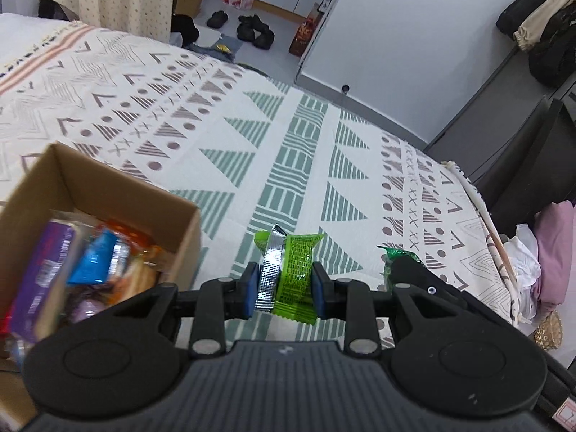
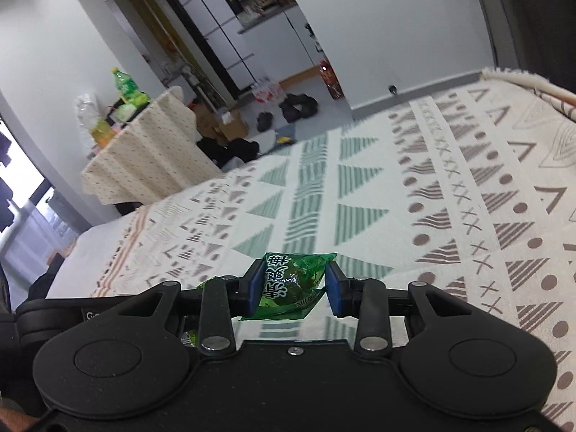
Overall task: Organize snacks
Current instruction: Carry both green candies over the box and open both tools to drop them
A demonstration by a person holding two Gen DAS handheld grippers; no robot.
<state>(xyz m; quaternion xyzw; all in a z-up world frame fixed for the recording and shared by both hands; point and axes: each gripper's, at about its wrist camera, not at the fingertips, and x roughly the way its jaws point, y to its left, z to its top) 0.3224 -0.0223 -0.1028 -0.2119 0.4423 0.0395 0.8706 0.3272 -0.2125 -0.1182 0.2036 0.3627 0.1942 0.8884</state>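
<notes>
My left gripper (image 1: 285, 289) is shut on a bright green snack packet (image 1: 297, 273) with a silver folded edge, lifted above the patterned bedspread (image 1: 223, 133). Left of it stands an open cardboard box (image 1: 108, 187) holding several wrapped snacks, among them a purple pack (image 1: 43, 262) and a blue one (image 1: 95, 257). My right gripper (image 2: 293, 288) is shut on a darker green packet (image 2: 293, 282) printed with white characters, also held above the bed. In the left wrist view the right gripper's black body (image 1: 417, 273) shows at the right with a green wrapper tip (image 1: 392, 253) beside it.
The bedspread (image 2: 360, 198) stretches ahead in both views. Beyond the bed lie shoes (image 1: 255, 30) and a cardboard carton (image 1: 189, 1) on the floor, a cloth-covered table (image 2: 144, 151) with bottles, and a white wall (image 1: 414, 46). Pink and white cloth (image 1: 540, 252) lies at the bed's right edge.
</notes>
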